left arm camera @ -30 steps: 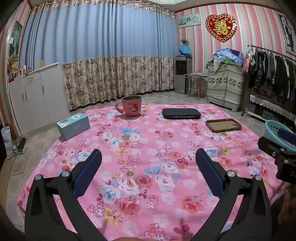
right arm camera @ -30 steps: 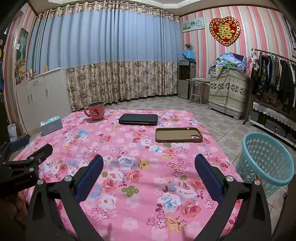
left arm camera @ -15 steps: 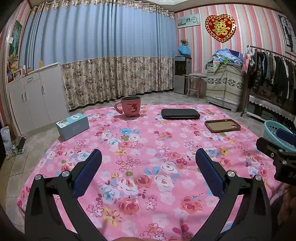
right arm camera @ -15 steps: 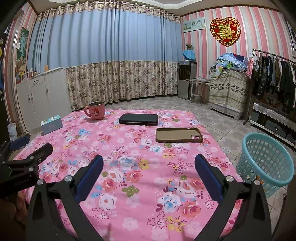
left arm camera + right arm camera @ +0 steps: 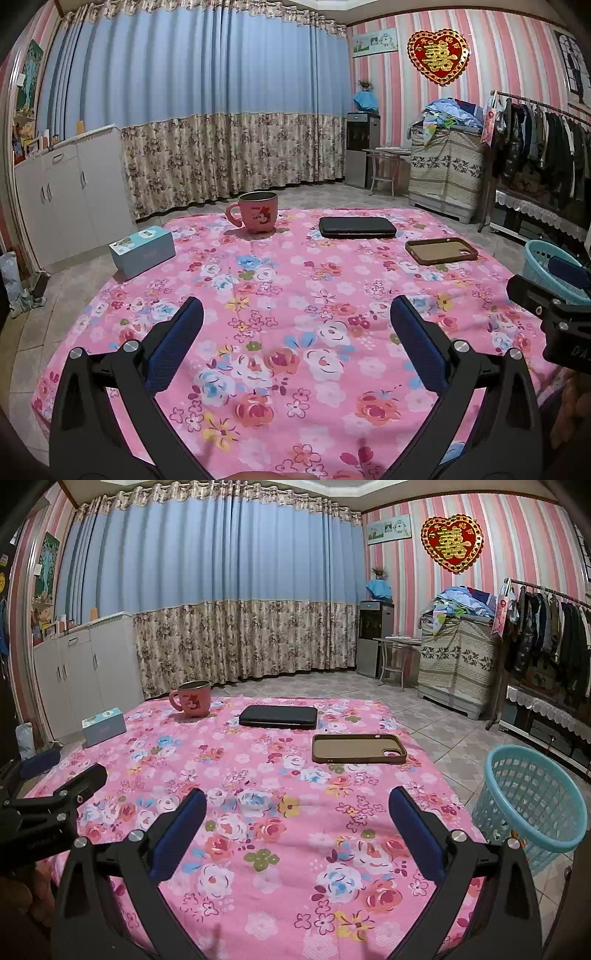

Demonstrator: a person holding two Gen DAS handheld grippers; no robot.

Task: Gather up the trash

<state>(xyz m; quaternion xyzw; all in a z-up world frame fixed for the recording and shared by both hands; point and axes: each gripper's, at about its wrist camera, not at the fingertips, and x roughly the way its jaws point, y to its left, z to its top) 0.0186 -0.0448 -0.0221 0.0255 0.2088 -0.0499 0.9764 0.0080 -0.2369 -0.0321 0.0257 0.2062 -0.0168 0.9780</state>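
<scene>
A pink floral table (image 5: 295, 280) (image 5: 258, 775) carries a pink mug (image 5: 256, 217) (image 5: 194, 698), a black case (image 5: 356, 227) (image 5: 279, 716), a brown phone case (image 5: 441, 251) (image 5: 358, 748) and a light blue box (image 5: 142, 252) (image 5: 104, 726). A teal mesh basket (image 5: 532, 805) (image 5: 550, 269) stands on the floor right of the table. My left gripper (image 5: 295, 314) hovers open over the table's near side, holding nothing. My right gripper (image 5: 297, 805) is also open and empty, to the right of the left one. No loose trash shows on the table.
White cabinets (image 5: 62, 192) line the left wall, and curtains (image 5: 221, 110) hang behind the table. At the right are a clothes rack (image 5: 546, 635), a covered chest (image 5: 458, 664) and a small stool (image 5: 395, 657). Tiled floor surrounds the table.
The left wrist view has shifted very slightly; both grippers stay open and nothing on the table has moved.
</scene>
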